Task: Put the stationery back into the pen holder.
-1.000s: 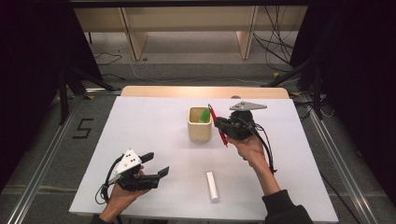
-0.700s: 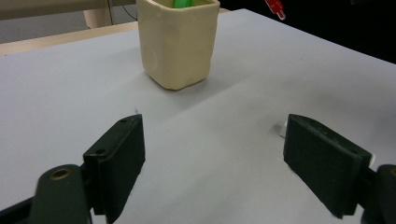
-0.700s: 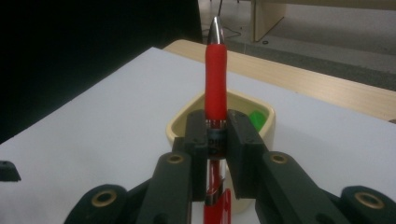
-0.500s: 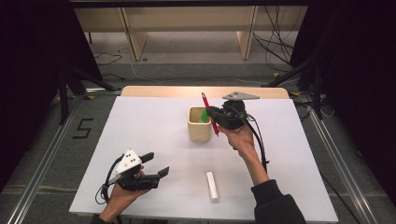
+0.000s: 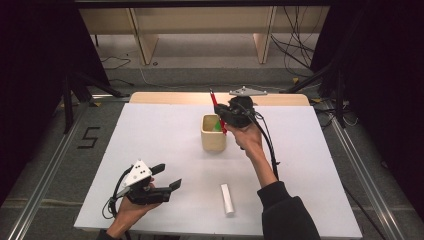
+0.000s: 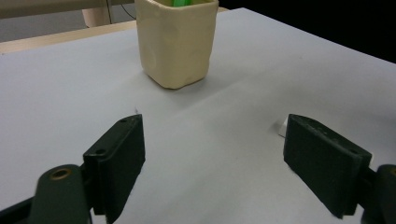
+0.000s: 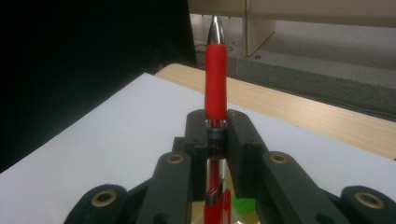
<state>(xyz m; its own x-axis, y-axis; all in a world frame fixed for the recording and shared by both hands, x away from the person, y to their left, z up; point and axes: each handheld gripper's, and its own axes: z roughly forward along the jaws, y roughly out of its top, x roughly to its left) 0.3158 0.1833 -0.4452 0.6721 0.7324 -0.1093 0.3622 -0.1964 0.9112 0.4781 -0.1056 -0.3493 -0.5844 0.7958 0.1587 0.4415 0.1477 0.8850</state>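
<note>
We start at the right gripper [image 5: 231,116], which we hold up over the far middle of the table [image 5: 150,130]; its jaws are clamped on a red pen [image 5: 218,111]. In the right gripper view the pen [image 7: 215,79] runs straight up between the two pads, its red grip and silver tip pointing away from us toward the table's far edge, while its lower end drops out of sight toward something green at the bottom of that view. From the high view the pen leans, its top end above the gripper and its lower end just at the mouth of the cream cup [image 5: 213,134]. We cannot tell whether the pen touches the cup's rim. A green thing [image 5: 216,125] stands inside the cup.

The left gripper [image 5: 161,181] rests low at the near left of the table, jaws spread wide with nothing between them. In the left gripper view its two black pads [image 6: 122,158] frame bare table, and the cup [image 6: 176,39] stands farther off, upright.

A white stick [image 5: 227,199] lies flat on the table near its front edge, well apart from the cup and to the right of the left gripper.
</note>
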